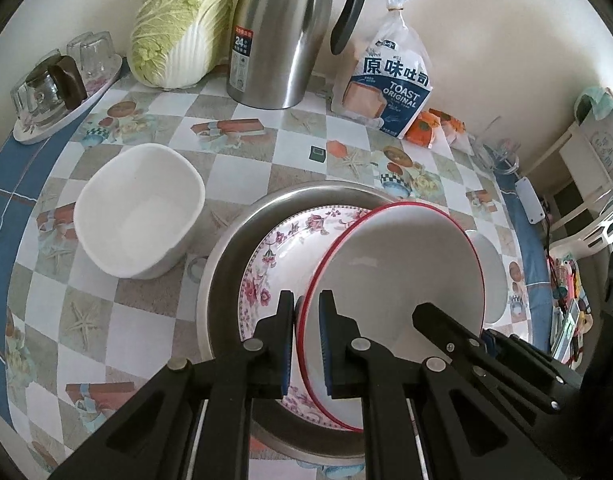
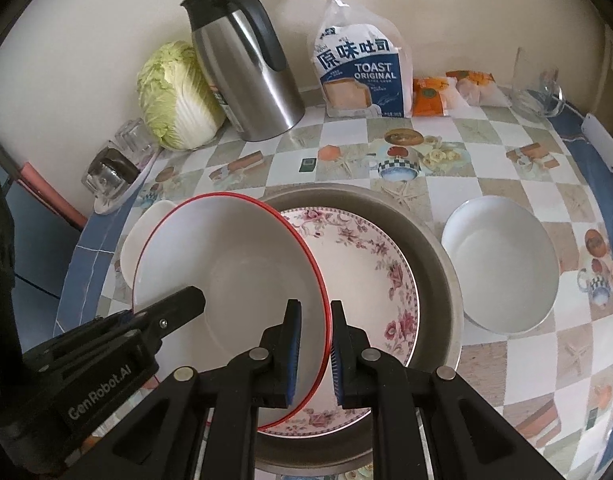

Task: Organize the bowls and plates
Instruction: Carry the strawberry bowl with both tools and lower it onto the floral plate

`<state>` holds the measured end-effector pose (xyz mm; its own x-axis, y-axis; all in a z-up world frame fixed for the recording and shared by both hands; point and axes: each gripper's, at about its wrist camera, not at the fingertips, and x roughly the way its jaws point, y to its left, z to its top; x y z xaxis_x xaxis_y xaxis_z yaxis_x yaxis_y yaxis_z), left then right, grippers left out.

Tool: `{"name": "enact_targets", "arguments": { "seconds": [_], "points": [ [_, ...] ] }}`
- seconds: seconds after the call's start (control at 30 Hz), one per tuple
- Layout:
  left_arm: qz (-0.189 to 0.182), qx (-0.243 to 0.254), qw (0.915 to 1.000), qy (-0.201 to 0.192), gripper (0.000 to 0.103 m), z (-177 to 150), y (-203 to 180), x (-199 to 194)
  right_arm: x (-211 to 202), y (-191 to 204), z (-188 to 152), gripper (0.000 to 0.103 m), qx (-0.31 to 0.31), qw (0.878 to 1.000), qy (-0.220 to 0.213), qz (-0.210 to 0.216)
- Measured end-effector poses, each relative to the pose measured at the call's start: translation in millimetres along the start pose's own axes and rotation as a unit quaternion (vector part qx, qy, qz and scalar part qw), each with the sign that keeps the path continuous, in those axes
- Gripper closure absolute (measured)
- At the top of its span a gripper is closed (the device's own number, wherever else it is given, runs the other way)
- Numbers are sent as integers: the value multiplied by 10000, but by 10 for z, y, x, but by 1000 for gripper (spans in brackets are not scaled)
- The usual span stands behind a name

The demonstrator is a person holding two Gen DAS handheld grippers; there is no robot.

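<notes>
The red-rimmed bowl (image 1: 398, 264) hangs tilted over the floral plate (image 1: 274, 248) in the steel basin (image 1: 226, 248), its rim pinched on opposite sides by the left gripper (image 1: 306, 304) and the right gripper (image 2: 315, 312). A square white dish (image 1: 138, 208) sits left of the basin and a round white bowl (image 2: 502, 264) right. Farther off, bare checked table (image 1: 290, 148) lies before the kettle (image 1: 282, 32) and toast bag (image 1: 390, 84).

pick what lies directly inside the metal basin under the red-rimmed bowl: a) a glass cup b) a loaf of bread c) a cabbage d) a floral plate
d: the floral plate lies flat in the metal basin, and the red-rimmed bowl, gripped at its rim by both tools, tilts over it.
</notes>
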<state>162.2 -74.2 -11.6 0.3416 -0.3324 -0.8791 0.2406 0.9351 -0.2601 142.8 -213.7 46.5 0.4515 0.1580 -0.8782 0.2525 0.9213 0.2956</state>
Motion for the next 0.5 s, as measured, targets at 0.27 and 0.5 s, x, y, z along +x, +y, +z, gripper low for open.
{"name": "enact_targets", "arguments": {
  "seconds": [0.27, 0.5],
  "points": [
    [134, 81, 9997, 190, 92, 9, -42, 168, 158, -115, -9, 89, 123, 9999, 90, 66],
    [214, 131, 9993, 261, 91, 19, -57, 224, 239, -141, -15, 88, 121, 9998, 165, 56]
  ]
}}
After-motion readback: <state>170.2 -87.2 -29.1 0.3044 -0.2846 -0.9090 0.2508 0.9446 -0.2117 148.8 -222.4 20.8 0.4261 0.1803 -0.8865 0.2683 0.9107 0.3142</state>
